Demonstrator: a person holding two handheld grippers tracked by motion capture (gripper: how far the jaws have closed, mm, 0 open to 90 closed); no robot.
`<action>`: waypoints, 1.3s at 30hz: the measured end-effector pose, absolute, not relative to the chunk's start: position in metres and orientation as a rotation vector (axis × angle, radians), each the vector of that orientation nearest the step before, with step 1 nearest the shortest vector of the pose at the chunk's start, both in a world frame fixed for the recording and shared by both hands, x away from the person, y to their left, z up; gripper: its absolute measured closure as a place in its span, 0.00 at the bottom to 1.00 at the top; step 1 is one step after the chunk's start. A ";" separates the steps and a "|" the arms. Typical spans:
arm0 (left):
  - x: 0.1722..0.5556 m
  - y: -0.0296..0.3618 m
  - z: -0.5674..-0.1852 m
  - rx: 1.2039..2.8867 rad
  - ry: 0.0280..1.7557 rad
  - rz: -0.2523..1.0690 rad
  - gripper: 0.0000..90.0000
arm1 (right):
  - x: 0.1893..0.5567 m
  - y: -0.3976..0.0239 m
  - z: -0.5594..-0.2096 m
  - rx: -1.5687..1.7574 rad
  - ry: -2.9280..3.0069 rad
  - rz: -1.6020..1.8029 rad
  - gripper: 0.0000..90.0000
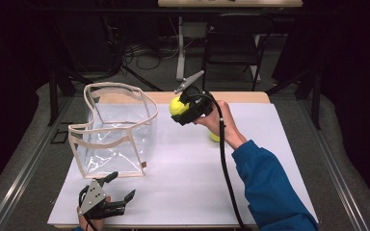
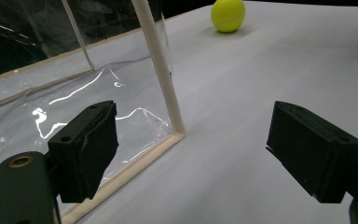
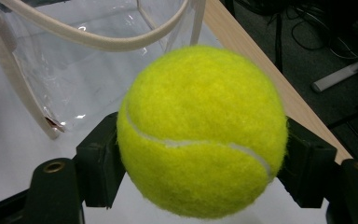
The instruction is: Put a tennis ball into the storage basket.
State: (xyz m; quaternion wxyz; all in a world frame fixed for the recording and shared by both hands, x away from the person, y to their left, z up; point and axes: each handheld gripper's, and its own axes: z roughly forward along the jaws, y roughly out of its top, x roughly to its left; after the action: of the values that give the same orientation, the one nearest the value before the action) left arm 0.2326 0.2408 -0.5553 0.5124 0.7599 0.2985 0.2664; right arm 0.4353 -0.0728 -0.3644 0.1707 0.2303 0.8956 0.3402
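My right gripper point(image 1: 179, 109) is shut on a yellow tennis ball point(image 1: 177, 106) and holds it above the table, just right of the clear bag point(image 1: 115, 130). In the right gripper view the tennis ball point(image 3: 200, 133) sits squeezed between both jaws, with the bag point(image 3: 74, 60) behind it. A second tennis ball point(image 1: 214, 137) lies on the white table surface, partly hidden behind the right hand; the left gripper view shows this second ball point(image 2: 228, 15) far off. My left gripper point(image 1: 120, 190) is open and empty near the front left edge, beside the bag's front corner point(image 2: 175, 135).
The clear bag has cream trim and stands open-topped at the left of the white sheet point(image 1: 188, 178). The wooden table edge point(image 1: 236, 97) runs along the far side. A black chair point(image 1: 236, 43) and cables stand on the floor beyond.
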 end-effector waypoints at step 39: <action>0.232 0.241 -0.555 1.823 0.715 0.643 0.18 | 0.446 -0.062 -0.351 0.639 2.546 0.980 0.29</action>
State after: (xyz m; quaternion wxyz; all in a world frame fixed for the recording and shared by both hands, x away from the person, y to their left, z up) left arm 0.2315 0.2413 -0.5547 0.5143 0.7586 0.2975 0.2675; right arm 0.4463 -0.0620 -0.3514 0.1690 0.2248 0.8956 0.3446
